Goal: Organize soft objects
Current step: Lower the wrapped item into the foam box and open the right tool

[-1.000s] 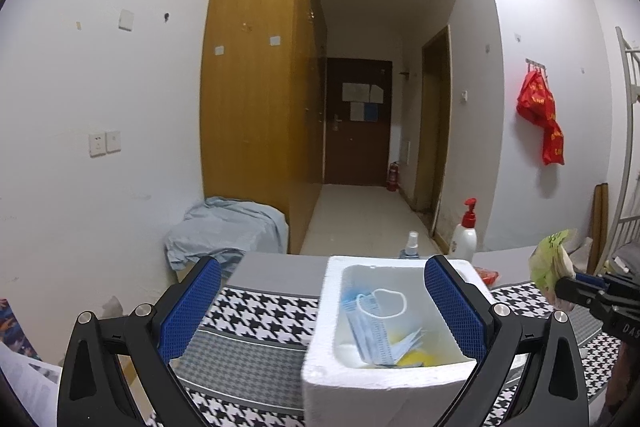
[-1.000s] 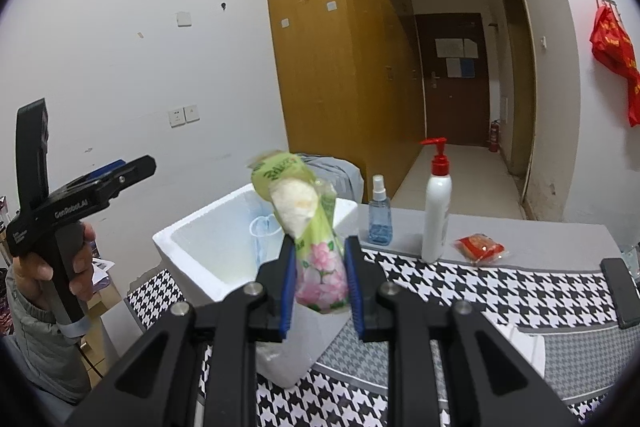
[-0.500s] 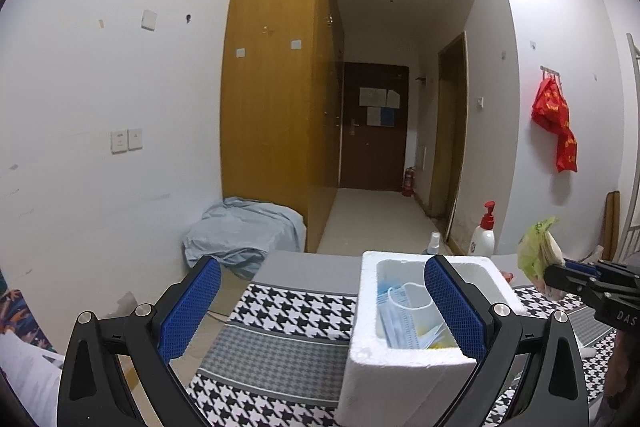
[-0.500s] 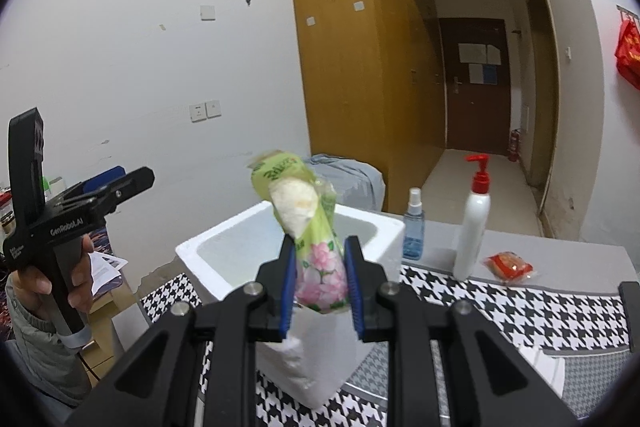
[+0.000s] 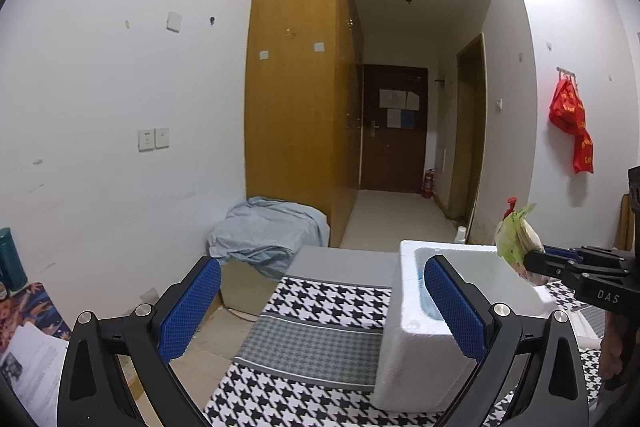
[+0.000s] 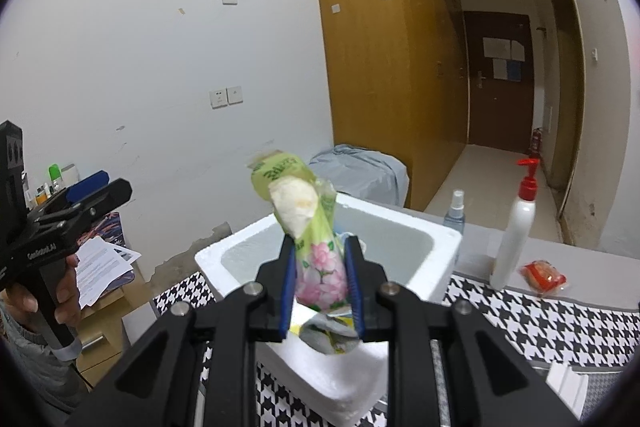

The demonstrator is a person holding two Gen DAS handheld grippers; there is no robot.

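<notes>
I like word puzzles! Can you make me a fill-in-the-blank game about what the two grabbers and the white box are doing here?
1. The right gripper is squeezing a green tissue pack with pink ____ printed on it.
2. The tissue pack is held above the white ____ box.
3. The left gripper holds ____ between its blue pads.
4. The tall white pump bottle has a ____ top.

Missing words: flowers; foam; nothing; red
</notes>
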